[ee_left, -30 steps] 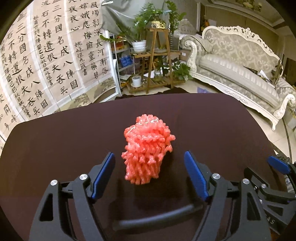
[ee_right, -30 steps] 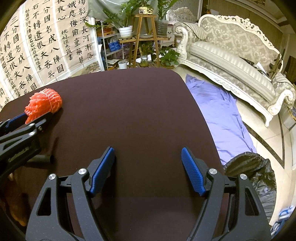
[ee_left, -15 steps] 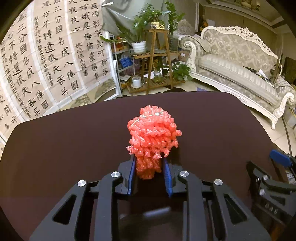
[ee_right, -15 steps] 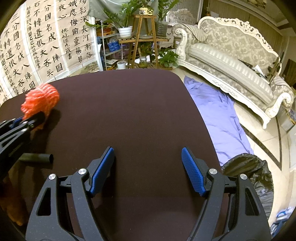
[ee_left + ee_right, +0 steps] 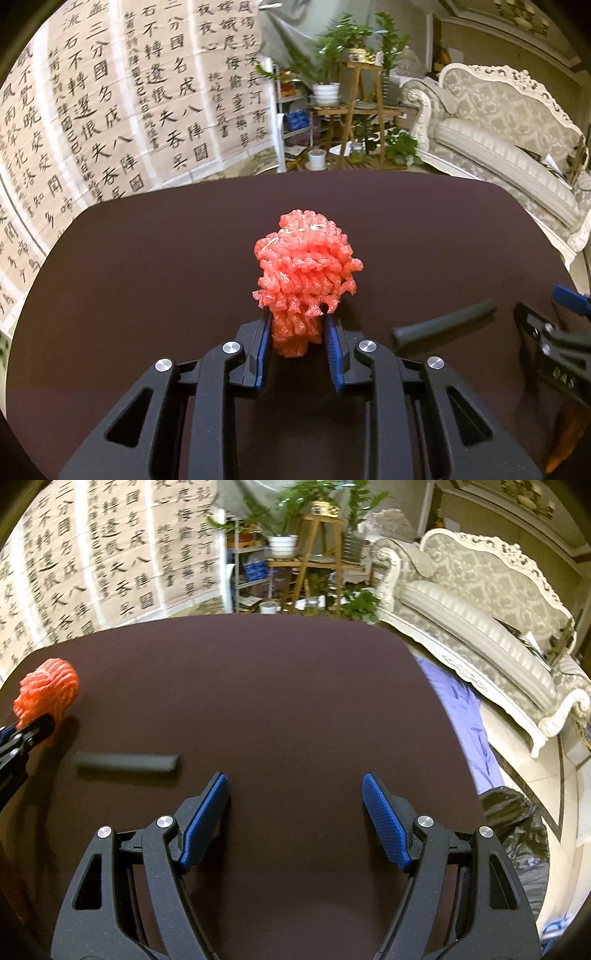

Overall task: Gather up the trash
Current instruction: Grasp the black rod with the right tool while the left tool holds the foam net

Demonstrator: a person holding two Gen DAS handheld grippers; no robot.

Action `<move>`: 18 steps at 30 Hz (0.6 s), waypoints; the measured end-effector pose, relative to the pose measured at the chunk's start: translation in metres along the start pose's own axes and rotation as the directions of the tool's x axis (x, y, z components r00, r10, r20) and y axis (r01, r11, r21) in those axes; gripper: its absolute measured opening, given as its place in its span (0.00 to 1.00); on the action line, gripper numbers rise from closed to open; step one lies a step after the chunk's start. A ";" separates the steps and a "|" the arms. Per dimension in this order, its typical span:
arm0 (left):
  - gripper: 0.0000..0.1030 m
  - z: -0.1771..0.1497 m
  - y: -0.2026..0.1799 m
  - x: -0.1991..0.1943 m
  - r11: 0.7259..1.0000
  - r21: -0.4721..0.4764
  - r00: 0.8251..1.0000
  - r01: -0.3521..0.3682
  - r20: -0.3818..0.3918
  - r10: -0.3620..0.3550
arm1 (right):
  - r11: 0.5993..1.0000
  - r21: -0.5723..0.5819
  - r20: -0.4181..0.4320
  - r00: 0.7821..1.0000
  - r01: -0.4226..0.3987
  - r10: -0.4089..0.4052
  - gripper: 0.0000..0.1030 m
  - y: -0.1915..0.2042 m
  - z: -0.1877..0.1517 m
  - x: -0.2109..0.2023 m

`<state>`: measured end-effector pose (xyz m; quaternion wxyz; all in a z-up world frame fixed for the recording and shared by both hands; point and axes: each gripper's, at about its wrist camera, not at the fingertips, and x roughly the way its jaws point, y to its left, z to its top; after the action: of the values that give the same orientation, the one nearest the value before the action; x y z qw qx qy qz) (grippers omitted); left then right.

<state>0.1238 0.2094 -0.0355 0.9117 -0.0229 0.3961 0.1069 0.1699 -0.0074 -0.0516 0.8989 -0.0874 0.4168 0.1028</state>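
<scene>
Trash in play is a coral-red foam net sleeve [image 5: 304, 273], a soft bundle of knobbly, twisted mesh loops, bunched fat at the far end and narrowing toward the near end. Its long axis runs away from the left gripper [image 5: 297, 341], roughly in line with the fingers [image 5: 263, 347], the bulbous head pointing out over the worktop [image 5: 147, 277] toward the far edge. The left fingers, black frames with blue ribbed pads, are closed tight on the narrow near end, squeezing it thin between the pads. From the right wrist view the same sleeve [image 5: 48, 692] shows at the far left of the worktop [image 5: 295, 686], pinched at its base. A dark grey foam tube [image 5: 125, 762], smooth and cylindrical, lies flat on the matte dark brown surface, its long axis running left to right, between the sleeve and the right gripper [image 5: 295, 801]. The right fingers [image 5: 386, 821] stand wide apart with only bare worktop between them. A crumpled black plastic bag [image 5: 517, 834] sits on the floor past the right edge.
</scene>
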 end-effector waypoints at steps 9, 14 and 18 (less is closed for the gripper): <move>0.26 -0.007 0.008 -0.004 1.000 -0.015 1.000 0.006 0.001 -0.006 | 1.000 -0.026 -0.003 1.000 -0.009 0.009 0.71 0.019 0.003 0.000; 0.26 -0.012 0.011 -0.007 1.000 -0.028 1.000 0.007 0.002 -0.007 | 0.999 -0.033 0.002 1.000 -0.009 0.009 0.71 0.031 0.015 0.010; 0.26 -0.014 0.014 -0.008 1.000 -0.030 1.000 0.007 0.003 -0.007 | 1.000 -0.027 0.001 1.000 -0.013 0.013 0.71 0.039 0.026 0.017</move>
<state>0.1053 0.2201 -0.0389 0.9121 -0.0379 0.3932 0.1095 0.1893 0.0386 -0.0512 0.8972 -0.0969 0.4153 0.1142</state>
